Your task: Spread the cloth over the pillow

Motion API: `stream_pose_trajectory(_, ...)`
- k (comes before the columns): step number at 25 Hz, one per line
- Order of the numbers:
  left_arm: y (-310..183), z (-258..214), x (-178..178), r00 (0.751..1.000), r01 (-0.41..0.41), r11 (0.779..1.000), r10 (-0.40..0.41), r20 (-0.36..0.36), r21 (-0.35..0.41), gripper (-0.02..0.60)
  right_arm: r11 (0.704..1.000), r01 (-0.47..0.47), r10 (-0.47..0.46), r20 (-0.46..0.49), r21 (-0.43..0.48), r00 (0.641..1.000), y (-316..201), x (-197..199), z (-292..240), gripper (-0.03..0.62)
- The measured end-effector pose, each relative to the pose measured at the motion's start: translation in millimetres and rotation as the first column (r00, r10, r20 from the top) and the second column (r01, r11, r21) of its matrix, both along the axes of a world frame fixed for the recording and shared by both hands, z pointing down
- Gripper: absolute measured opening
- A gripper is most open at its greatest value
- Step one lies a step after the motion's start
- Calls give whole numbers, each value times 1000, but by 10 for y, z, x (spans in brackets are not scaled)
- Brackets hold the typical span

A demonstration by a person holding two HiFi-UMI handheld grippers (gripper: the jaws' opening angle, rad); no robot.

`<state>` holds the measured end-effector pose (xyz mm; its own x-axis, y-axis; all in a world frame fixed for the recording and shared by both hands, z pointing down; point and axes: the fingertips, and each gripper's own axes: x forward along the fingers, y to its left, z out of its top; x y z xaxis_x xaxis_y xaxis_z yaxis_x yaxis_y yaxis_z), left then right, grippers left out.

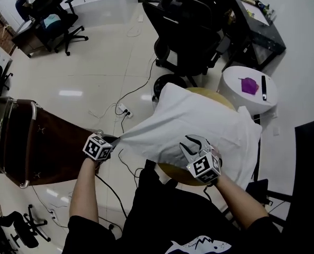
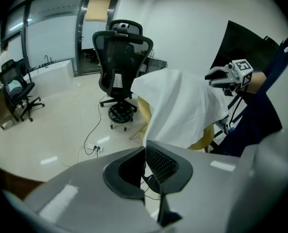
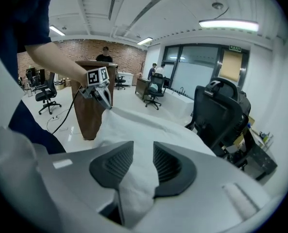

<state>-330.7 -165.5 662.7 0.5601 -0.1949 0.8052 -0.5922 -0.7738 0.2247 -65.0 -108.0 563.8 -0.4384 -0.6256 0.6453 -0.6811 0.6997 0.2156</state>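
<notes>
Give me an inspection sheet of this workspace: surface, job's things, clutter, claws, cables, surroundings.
Surface: round yellow stool top, mostly covered by the cloth.
Job's things: white cloth draped over a bulge, one corner pulled taut to the left; the pillow itself is hidden.
Clutter: purple item and black stick on the white round table.
Claws: left claw shut on the cloth's corner; right claw shut on a bunched fold.
Cables: loose cables and a power strip on the floor.
Surroundings: black office chair behind, brown cabinet at left.
</notes>
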Motion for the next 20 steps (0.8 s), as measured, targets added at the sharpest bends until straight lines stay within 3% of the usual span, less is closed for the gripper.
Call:
stream_pose_trajectory(4,-100,240,101,994,-108,990,109,3,-90,2,999,-37,37,-8,15,999,-178,15,-146,140)
stream_pose_trajectory(9,10,562,207,986,-164,953,162,-31,-255,2,993,-114,114,-4,7,993,-463,70,-208,140)
stream_pose_trajectory(14,40,767,377,965,-261,914,252,-70,-310,2,981,-195,195,15,-7,981,-698,116,-170,140)
stream_pose_trajectory(16,0,787,426,954,-300,899,289,-82,-320,38,976,-219,219,23,-11,975,-743,111,-153,140)
stream_pose_trajectory(18,-86,812,426,950,-313,887,297,-102,-340,115,970,-242,242,22,-16,970,-776,114,-152,140)
stream_pose_trajectory(20,-231,818,391,949,-317,881,294,-117,-353,131,965,-261,261,9,-23,965,-804,126,-163,140)
